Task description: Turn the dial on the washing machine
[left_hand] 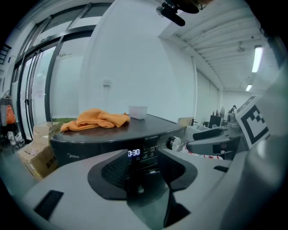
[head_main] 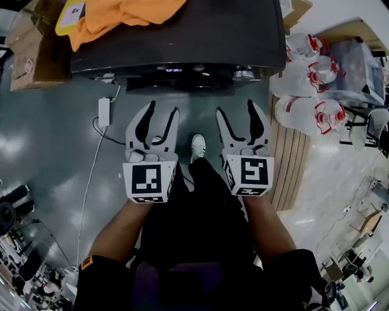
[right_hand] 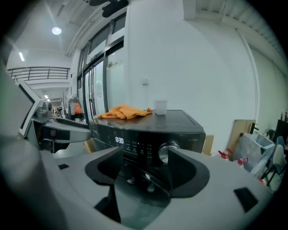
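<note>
The dark washing machine (head_main: 182,36) stands ahead of me, its front panel facing my grippers. Its silver dial (head_main: 244,74) sits at the panel's right end, and shows as the dial (left_hand: 173,143) in the left gripper view and the dial (right_hand: 165,152) in the right gripper view. A lit display (right_hand: 119,140) glows to the dial's left. My left gripper (head_main: 163,109) and right gripper (head_main: 235,108) hang side by side short of the machine, both open with nothing between their jaws. The right gripper (right_hand: 146,168) points roughly at the dial; the left gripper (left_hand: 143,168) points at the display (left_hand: 133,153).
An orange cloth (head_main: 115,18) and a small white container (right_hand: 160,107) lie on the machine's top. Cardboard boxes (head_main: 30,48) stand at the left, plastic bags of bottles (head_main: 304,79) and a wooden pallet (head_main: 289,158) at the right. A cable with a white adapter (head_main: 104,112) lies on the floor.
</note>
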{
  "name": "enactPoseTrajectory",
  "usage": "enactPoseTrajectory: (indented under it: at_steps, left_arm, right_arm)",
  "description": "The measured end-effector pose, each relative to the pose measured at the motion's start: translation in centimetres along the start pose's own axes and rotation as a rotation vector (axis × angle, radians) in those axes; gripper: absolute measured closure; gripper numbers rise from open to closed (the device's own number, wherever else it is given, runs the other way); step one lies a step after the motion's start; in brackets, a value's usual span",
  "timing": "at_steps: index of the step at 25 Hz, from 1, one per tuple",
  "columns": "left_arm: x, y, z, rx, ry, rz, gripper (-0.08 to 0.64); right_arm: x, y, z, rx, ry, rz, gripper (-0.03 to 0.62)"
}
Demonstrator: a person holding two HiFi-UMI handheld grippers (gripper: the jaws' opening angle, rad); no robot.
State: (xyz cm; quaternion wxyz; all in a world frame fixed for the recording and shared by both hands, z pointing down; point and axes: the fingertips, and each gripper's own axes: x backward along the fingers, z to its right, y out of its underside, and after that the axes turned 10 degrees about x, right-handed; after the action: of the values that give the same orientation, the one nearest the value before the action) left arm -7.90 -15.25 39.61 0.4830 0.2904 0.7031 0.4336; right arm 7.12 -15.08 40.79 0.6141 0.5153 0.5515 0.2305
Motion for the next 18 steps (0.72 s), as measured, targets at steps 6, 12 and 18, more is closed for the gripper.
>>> enactPoseTrajectory:
  at_steps: [6,12,18]
  left_arm:
    - [-1.1,0.9,-1.0,0.030,-0.025,-0.009,0.324]
    - [-2.2,1.7,-1.4,0.030,-0.033,-0.018,0.318]
    - [-3.2,2.6,-1.7,0.009,-0.027,-0.024,0.307]
  right_arm:
    - [-1.4,1.2,1.6,0.008,0.055,-0.020,0.215]
    - [-4.3,2.4,3.2,0.050,0.096,-0.049,0.213]
    - [-6.7,3.4,5.1,0.074,0.140,-0.069,0.215]
